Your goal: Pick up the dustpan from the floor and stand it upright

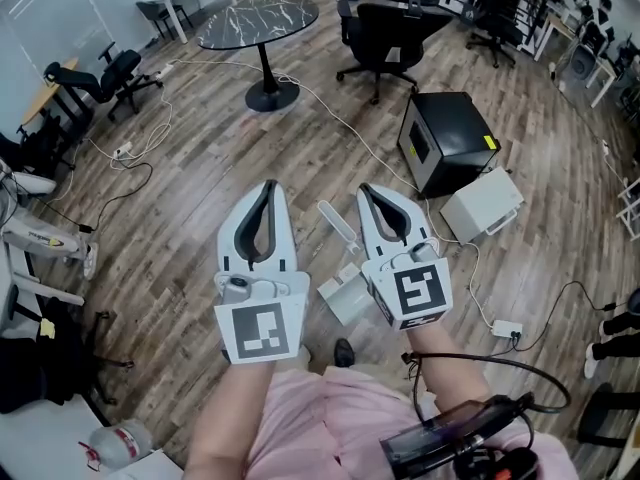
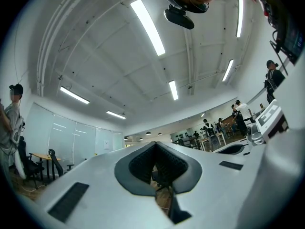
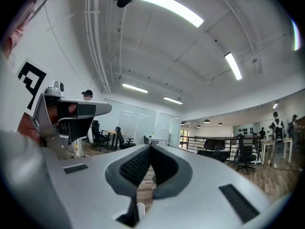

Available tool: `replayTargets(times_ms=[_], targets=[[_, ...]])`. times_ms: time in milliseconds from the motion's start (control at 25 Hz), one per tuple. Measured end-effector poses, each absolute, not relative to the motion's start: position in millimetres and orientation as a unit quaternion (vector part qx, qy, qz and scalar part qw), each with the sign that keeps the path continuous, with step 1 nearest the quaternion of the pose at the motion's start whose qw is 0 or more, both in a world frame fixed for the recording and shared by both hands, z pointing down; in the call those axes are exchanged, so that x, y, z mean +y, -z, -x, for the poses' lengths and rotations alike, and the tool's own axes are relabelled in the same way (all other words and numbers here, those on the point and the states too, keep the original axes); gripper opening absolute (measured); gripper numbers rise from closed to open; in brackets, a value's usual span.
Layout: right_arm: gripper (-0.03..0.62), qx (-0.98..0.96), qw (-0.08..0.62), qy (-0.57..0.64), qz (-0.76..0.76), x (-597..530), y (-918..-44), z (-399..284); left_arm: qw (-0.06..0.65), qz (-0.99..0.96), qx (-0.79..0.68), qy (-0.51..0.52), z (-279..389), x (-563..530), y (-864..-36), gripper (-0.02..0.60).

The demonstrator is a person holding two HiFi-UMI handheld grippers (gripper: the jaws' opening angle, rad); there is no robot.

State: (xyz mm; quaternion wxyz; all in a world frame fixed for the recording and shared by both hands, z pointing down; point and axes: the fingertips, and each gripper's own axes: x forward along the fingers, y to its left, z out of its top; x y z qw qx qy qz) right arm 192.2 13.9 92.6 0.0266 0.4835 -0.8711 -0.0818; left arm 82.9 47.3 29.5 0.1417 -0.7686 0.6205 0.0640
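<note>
The likeliest slip is the pale grey long-handled plastic dustpan (image 1: 345,290) pivoting about its thin handle once pinched, its heavier pan swinging down, or tipping over again when stood up. It lies flat on the wood-plank surface (image 1: 180,218) towards its near edge, below and between both tools. The left hand-held gripper (image 1: 268,184) and right hand-held gripper (image 1: 366,190) hover above it, jaws closed, empty.

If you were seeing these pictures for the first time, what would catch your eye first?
The white left gripper and right gripper fill the middle of the head view, both with jaws together and empty. Between them a pale dustpan lies on the wooden floor, and a black box sits beyond, to the right.
</note>
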Motion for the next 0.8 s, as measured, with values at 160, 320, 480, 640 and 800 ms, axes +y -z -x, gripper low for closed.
replayTargets(times_ms=[160,320,480,640,800], targets=[[0.0,-0.873,0.02,0.08,-0.482,13.2,-92.3,-191.2,0.14,0.769,0.62,-0.064,-83.1,46.6,-30.0,0.009],[0.0,-0.874,0.022,0.078,-0.48,9.6,-92.0,-189.7,0.143,0.768,0.621,-0.066,-82.2,43.7,-26.7,0.009],[0.0,-0.875,0.022,0.076,-0.478,4.9,-92.0,-192.8,0.145,0.768,0.621,-0.065,-86.3,38.1,-24.9,0.009],[0.0,-0.875,0.023,0.076,-0.478,2.1,-93.1,-194.8,0.147,0.769,0.618,-0.066,-89.7,36.0,-25.6,0.009],[0.0,-0.875,0.022,0.077,-0.478,-2.8,-93.6,-196.4,0.145,0.77,0.618,-0.064,-91.3,31.0,-27.4,0.009]])
